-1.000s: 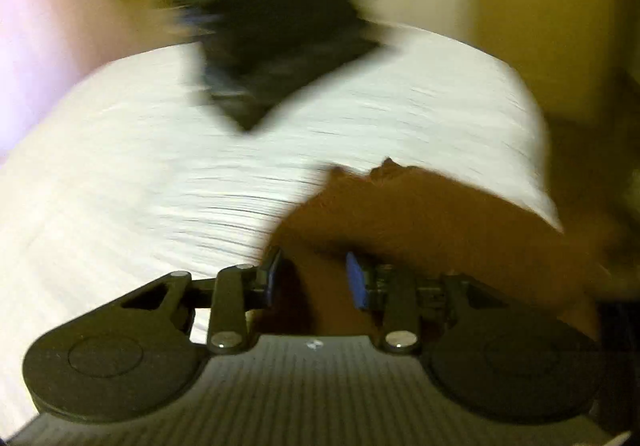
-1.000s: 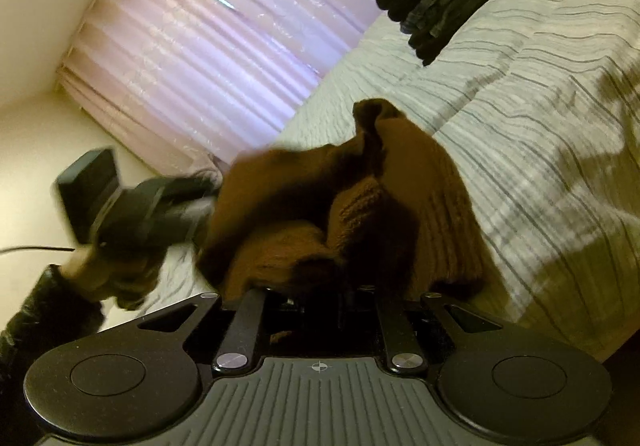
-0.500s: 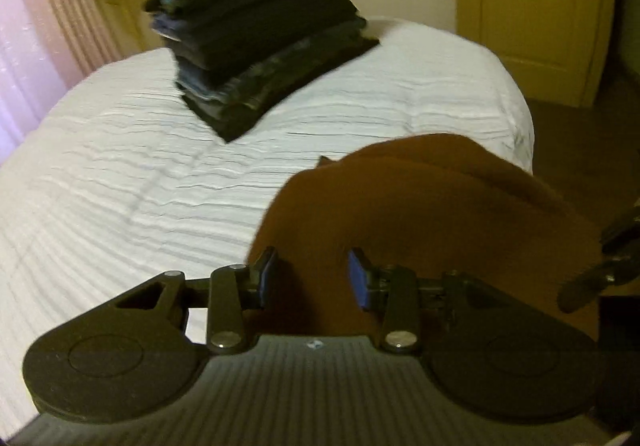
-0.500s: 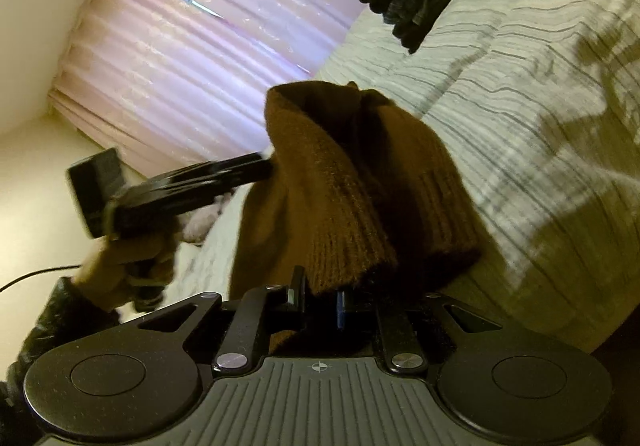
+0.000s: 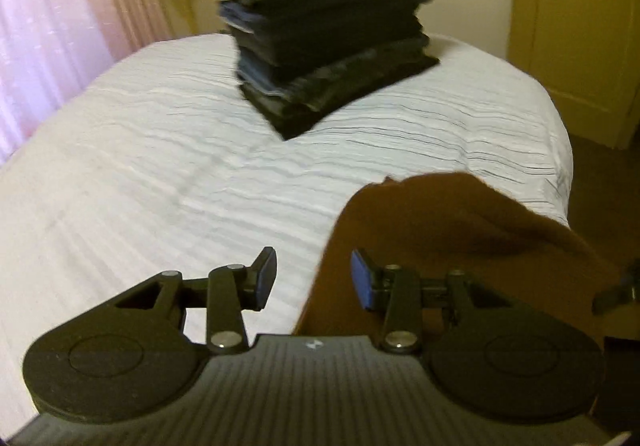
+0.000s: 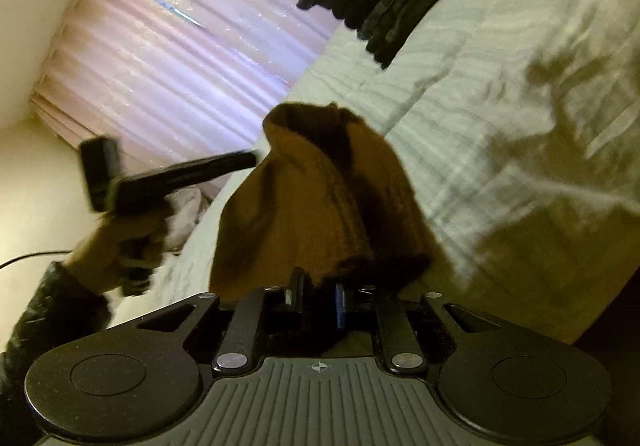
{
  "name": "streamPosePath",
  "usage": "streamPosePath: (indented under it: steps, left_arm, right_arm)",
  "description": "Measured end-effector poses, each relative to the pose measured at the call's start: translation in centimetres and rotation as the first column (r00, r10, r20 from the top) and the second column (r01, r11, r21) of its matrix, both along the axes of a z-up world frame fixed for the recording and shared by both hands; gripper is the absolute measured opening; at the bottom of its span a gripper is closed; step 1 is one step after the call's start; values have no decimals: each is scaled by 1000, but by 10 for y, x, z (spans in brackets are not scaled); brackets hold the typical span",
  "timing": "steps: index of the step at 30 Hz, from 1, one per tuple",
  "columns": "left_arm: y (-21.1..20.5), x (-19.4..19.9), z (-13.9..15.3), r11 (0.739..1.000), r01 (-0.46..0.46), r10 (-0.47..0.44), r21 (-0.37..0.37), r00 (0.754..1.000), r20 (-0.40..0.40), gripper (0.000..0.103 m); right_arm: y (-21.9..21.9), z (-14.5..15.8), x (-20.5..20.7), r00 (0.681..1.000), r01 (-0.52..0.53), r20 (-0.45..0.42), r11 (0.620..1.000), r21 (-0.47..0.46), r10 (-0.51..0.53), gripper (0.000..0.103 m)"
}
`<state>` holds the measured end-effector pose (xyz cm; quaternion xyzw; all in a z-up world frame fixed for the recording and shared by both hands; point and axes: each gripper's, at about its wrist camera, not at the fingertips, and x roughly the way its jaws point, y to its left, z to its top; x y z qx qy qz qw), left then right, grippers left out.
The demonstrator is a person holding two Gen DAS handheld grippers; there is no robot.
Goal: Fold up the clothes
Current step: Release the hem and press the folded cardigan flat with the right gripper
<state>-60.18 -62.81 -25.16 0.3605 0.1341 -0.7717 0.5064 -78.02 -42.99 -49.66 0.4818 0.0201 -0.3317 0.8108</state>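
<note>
A rust-brown ribbed knit garment (image 6: 320,198) is held bunched in the right gripper (image 6: 318,300), whose jaws are pressed together on a dark fold of the knit at the near edge of the view. The rest of the garment is draped in an uneven heap, rising to a peak and hanging over the near right part of the white, thinly striped bedspread (image 5: 168,150).

The left gripper (image 5: 313,278) is seen spread apart with nothing between its blue-padded fingers (image 5: 360,280); in the left wrist view the brown cloth is just beyond and to the right of them, apart from the pads. From the right wrist view, the same tool is seen raised to the left of the garment, near its upper fold, though whether the cloth is touched there cannot be told because of blur.

A tall stack of dark folded clothes (image 5: 328,30) stands at the far side of the bed, well apart from the garment.

The garment is judged not yet laid flat. With only one pinch point, the heavy knit could slide out or be twisted when lifted, so that sleeves are trapped underneath and a crooked fold results. A grasp taken by the left tool on a bunched double layer rather than a single edge would be a likely cause. The garment could also be dragged off the bed's near right edge.
</note>
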Motion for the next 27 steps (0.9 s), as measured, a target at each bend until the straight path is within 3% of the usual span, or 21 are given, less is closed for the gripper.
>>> streamPosePath:
  steps: [2,3,4,6,8,11,13,17,19,22,23,24,25,27]
  left_arm:
    - [23,16,3,1000,-27,27,-6,1000,-4,37]
    - [35,24,5,999,-40,40,-9,999,-7,37]
    - [45,25,2,999,-43,42,-4,999,-21,37]
    - [62,26,-7,999,-37,37,8,998,-55,37]
    - [69,21,-23,999,-32,34,28,997,-71,38]
    - [69,10,-51,997,-58,58,48,998,-8,41]
    - [69,12,-58,996,-76,78,52,997,-27,41]
    - [83,14,-42,997,-74,73,-14,995,-65,41]
    - [93,11,-38,999,-48,45,-25,995,-93,41]
    - [98,7,-51,1000,-24,23,-13,998,-60,42]
    - [99,8,-55,999,-31,30,-10,998,-61,42]
    - [101,9,-55,999,-38,37,-14,997,-71,42]
    - [103,11,-55,999,-44,43,-18,996,-81,42]
    - [109,11,-56,998,-48,45,-32,996,-80,42]
  right_arm:
    - [8,10,-6,999,29,-37,998,-52,-31,13]
    - [13,17,-9,997,43,-52,995,-94,-48,20]
    - [17,25,-12,995,58,-66,989,-137,-68,48]
    - [21,42,-14,991,90,-75,967,-238,-111,90]
    - [14,57,-10,992,74,-77,945,-319,-104,90]
    - [-21,71,7,993,35,-93,941,-337,-70,90]
    - [-57,74,26,993,-18,-115,955,-298,-17,90]
    - [-127,74,68,979,-154,-165,968,-197,123,90]
    - [-154,68,88,969,-221,-144,966,-130,203,90]
    - [-190,52,109,958,-260,-135,965,-23,255,86]
    - [-200,46,116,950,-278,-143,961,11,276,74]
    - [-209,40,124,943,-292,-150,955,47,296,26]
    - [-214,38,130,940,-294,-162,954,62,301,15]
    - [-213,53,134,935,-316,-177,948,-30,306,14]
